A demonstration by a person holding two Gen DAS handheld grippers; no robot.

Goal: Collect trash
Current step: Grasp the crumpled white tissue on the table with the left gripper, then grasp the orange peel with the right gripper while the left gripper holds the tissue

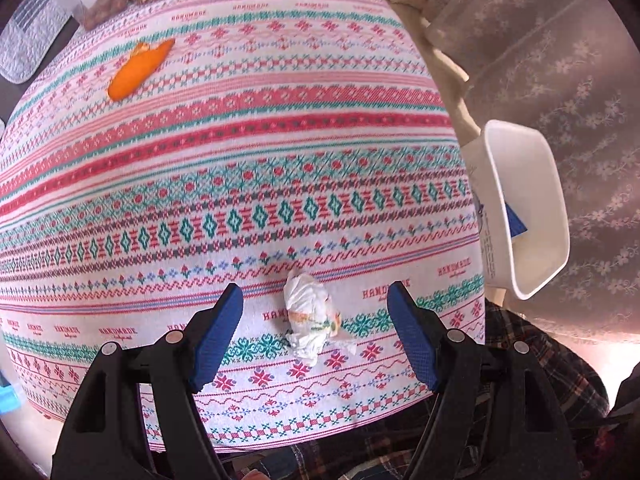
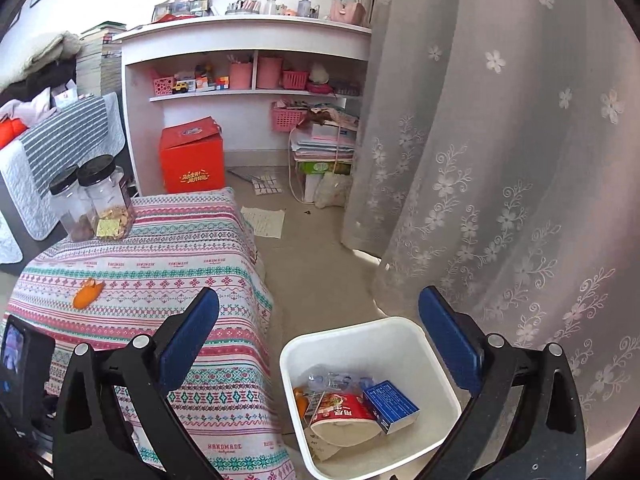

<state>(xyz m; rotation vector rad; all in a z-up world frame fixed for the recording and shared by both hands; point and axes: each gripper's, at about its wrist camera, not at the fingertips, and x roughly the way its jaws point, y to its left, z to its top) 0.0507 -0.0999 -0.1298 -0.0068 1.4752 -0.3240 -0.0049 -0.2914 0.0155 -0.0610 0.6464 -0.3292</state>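
Trash partly collected: white square plastic bin [image 2: 370, 396] holds wrappers (several). Crumpled white tissue wad [image 1: 310, 316] near counter [image 1: 240, 160] edge, orange peel [image 1: 138, 70] remain; both hand-held grippers gape wide, left [image 1: 316, 334], right [image 2: 320, 340].

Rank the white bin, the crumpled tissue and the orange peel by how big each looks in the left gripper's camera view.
1. White bin, clearly largest.
2. Crumpled tissue.
3. Orange peel.

The tissue and peel look nearly alike; the tissue lies much nearer the camera, between the open left gripper's fingers, so their true order is unsure.
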